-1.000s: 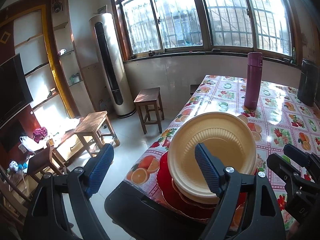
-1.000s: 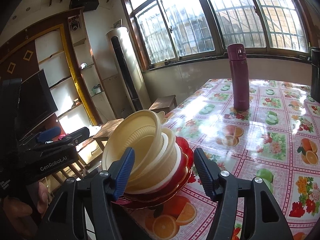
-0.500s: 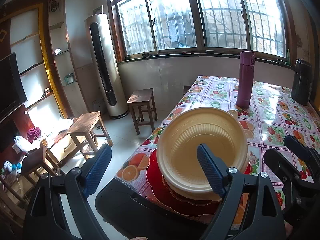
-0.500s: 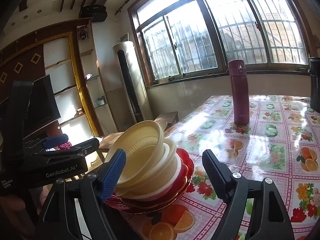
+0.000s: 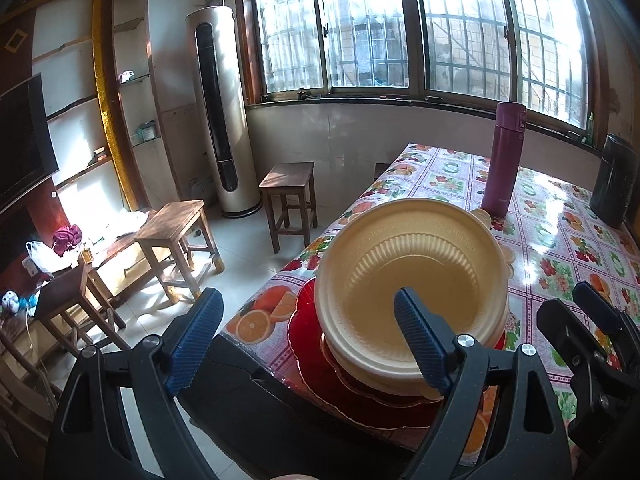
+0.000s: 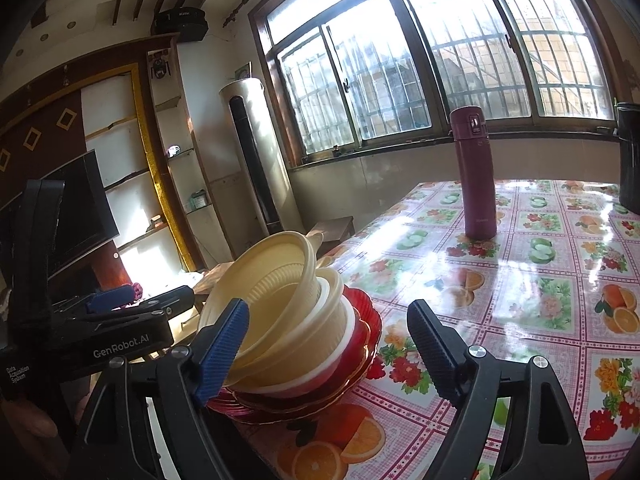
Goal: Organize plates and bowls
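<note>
The tabletop (image 6: 520,280), under its fruit-and-flower cloth, carries one pile at the near corner by the edge: red plates (image 6: 360,344) at the bottom, cream bowls (image 6: 288,304) nested on top and leaning to the left. Both grippers sit just in front of it. The right gripper (image 6: 328,344) has its jaws spread wide either side of the pile, pads clear of it, pinching nothing. The left gripper (image 5: 308,340) is spread just as wide, one blue pad in front of the top bowl (image 5: 408,272), the other out over the floor, and it holds nothing either.

To my eye the stack looks made and this is the let-go. Done well, both grippers draw straight back, no sideways brush on a rim, because that lean looks ready to slide. A gentle nudge to square the bowls, and a push further from the edge, would help.

Now the writing. "GenRobot.AI" reads clearly on the left gripper's body in the right view, with small print beside it: "Data Acquisition System", I think. The speaker (image 6: 180,24) up high shows letters, too small to be sure. The flask (image 6: 476,176) has a mark I can't read.
</note>
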{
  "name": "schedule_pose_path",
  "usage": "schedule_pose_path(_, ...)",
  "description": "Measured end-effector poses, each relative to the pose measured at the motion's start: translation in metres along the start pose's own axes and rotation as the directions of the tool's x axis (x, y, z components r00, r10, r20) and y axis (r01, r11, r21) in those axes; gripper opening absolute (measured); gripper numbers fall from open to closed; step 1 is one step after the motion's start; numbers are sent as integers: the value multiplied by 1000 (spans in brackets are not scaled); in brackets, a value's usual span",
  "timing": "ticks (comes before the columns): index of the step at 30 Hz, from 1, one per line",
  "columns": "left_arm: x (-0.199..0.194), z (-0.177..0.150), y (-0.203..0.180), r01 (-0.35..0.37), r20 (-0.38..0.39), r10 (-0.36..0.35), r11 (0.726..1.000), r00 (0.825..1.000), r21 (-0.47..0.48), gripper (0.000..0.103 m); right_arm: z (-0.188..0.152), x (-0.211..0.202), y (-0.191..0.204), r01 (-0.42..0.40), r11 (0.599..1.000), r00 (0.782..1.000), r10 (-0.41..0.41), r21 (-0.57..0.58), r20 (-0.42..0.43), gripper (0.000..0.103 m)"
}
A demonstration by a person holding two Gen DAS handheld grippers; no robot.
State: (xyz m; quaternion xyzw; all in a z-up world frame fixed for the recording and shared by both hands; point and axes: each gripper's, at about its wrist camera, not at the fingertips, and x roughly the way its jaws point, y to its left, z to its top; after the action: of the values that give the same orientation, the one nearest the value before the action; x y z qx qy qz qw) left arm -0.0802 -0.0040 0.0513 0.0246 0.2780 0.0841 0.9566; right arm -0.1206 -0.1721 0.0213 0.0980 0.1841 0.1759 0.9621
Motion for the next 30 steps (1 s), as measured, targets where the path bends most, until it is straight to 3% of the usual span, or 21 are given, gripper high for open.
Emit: schedule_pose_path(30,8,-16,-3,102,-51,-101,994,994,24,88,-1,5,2,3,1000,1000,-3,-11,-6,83)
